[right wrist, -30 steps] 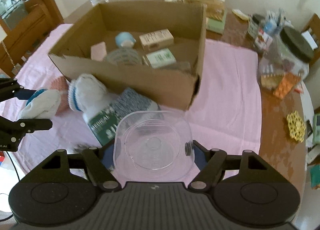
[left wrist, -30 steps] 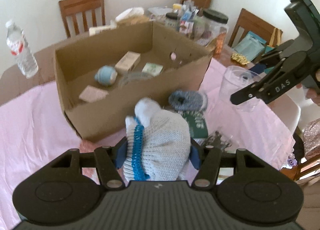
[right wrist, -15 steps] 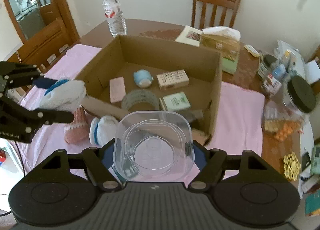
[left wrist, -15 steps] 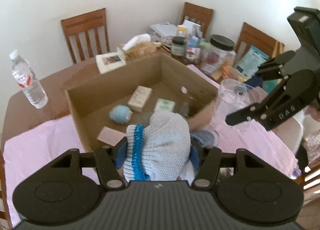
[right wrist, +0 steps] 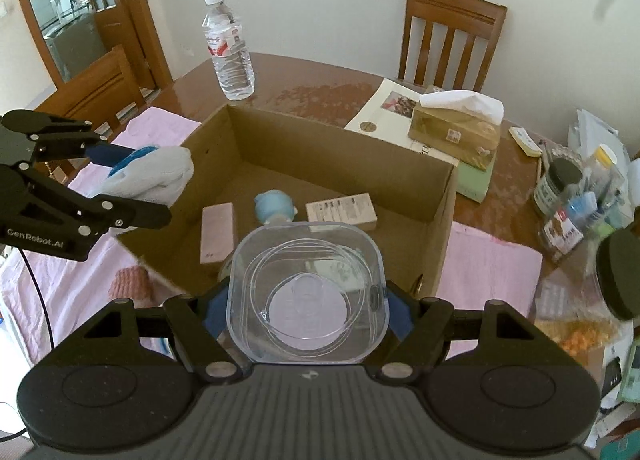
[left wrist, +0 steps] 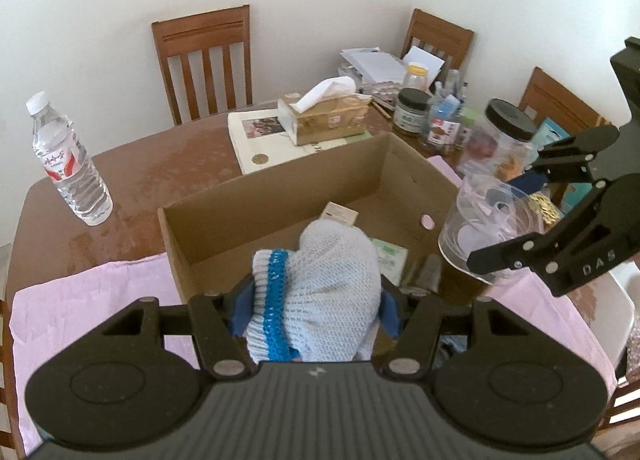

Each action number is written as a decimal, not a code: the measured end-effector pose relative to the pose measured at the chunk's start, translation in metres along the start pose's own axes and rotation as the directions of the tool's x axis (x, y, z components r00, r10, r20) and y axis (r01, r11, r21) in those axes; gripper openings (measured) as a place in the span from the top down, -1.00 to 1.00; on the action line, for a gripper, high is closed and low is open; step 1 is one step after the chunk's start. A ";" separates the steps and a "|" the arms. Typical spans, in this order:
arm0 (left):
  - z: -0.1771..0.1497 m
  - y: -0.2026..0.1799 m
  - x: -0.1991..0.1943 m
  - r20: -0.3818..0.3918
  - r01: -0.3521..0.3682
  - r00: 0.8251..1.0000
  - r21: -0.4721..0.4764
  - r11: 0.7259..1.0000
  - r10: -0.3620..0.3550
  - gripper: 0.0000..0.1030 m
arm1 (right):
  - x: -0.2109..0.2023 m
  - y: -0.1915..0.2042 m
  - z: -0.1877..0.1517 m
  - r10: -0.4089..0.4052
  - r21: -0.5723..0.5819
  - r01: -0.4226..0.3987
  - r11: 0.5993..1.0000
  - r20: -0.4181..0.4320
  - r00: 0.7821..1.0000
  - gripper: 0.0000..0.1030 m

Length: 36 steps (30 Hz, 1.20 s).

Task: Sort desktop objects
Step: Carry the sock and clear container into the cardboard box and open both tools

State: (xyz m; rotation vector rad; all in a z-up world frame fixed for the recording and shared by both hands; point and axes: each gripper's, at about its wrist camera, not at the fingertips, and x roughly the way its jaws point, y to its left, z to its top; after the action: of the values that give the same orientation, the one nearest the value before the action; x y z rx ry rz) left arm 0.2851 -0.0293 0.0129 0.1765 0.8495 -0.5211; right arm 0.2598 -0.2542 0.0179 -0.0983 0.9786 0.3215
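Left wrist view
Left gripper point(left wrist: 316, 310): pinching a knitted sock point(left wrist: 320, 292), pale blue with a bright blue band, between its blue pads.
Sock position: held above the near wall of the cardboard box point(left wrist: 208, 228), over the box's open top.
Box contents seen here: a small beige carton point(left wrist: 340, 214) and a green-printed packet point(left wrist: 386, 256), both partly hidden behind the sock.
Right gripper point(left wrist: 504, 220): at the right edge, clamped on a clear plastic container point(left wrist: 480, 228), which hangs just beside the box's right wall.
Table point(left wrist: 160, 164): brown wood, with a pink cloth point(left wrist: 92, 292) under the near part of the box.
Far side: a water bottle point(left wrist: 68, 160) at far left, a tissue box point(left wrist: 324, 116) beyond the box, jars and papers at far right.

Right wrist view
Right gripper point(right wrist: 307, 306): pressed against both sides of the clear plastic container point(right wrist: 306, 292), whose open mouth faces the camera.
Container position: above the near wall of the cardboard box point(right wrist: 344, 156).
Box contents: a pink flat carton point(right wrist: 217, 232), a small blue round object point(right wrist: 275, 206), a beige carton point(right wrist: 342, 210).
Left gripper point(right wrist: 132, 184): at left, gripping the pale blue sock point(right wrist: 152, 174) just over the box's left wall.
On the cloth point(right wrist: 492, 272): a pink knitted item point(right wrist: 130, 282) lying left of the box, near side.
Far side: the water bottle point(right wrist: 228, 48) upright beyond the box; the tissue box point(right wrist: 456, 128) at far right.
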 end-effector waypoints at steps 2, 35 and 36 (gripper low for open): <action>0.005 0.005 0.009 -0.008 -0.005 1.000 -0.009 1.000 0.005 -0.17 | 0.008 -0.005 0.006 0.001 -0.001 -0.001 1.000 -0.005 1.000 -0.55; 0.012 0.006 0.012 -0.019 -0.066 0.998 -0.007 0.998 0.066 -0.72 | 0.021 -0.013 0.025 0.005 0.013 -0.005 1.000 0.048 0.999 -1.00; 0.010 0.005 0.009 -0.018 -0.067 0.998 -0.007 0.998 0.067 -0.72 | 0.017 -0.010 0.023 0.010 0.011 -0.011 1.000 0.055 0.998 -1.00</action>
State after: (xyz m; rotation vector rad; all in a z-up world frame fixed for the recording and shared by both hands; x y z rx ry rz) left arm 0.2991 -0.0321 0.0124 0.2028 0.8602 -0.4541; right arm 0.2904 -0.2551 0.0160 -0.0740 0.9271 0.3270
